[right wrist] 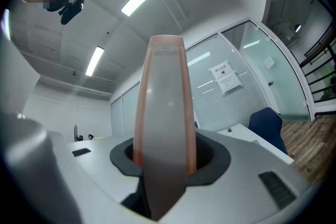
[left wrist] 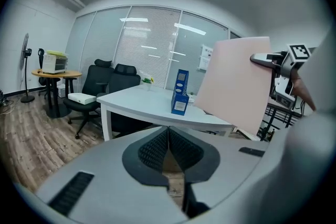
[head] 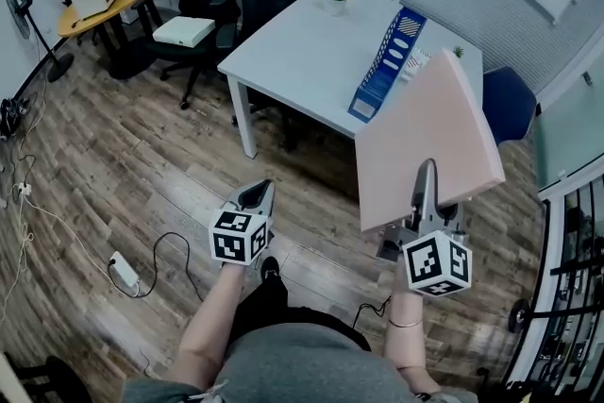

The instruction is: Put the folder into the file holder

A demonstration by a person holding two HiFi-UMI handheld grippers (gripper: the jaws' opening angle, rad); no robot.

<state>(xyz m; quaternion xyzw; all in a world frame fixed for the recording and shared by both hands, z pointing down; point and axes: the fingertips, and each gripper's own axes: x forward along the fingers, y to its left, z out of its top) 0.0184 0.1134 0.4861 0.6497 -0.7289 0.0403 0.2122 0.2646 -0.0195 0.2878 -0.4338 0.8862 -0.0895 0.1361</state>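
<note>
The right tongs [head: 427, 189] hold the flat pale pink folder [head: 425, 127] by its lower edge. The left tongs [head: 257, 196] are closed and empty. The tall blue perforated file holder [head: 385, 66] stands well apart on the white desk [head: 302, 42]. It seems best to carry the folder upright and align its edge with the opening.

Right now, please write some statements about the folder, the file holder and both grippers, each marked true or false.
1. The right gripper grips the pink folder. True.
2. The folder already stands in the blue file holder. False: it is held up, apart from the holder.
3. The left gripper is shut and empty. True.
4. The file holder stands on the floor. False: it stands on the white table.
</note>
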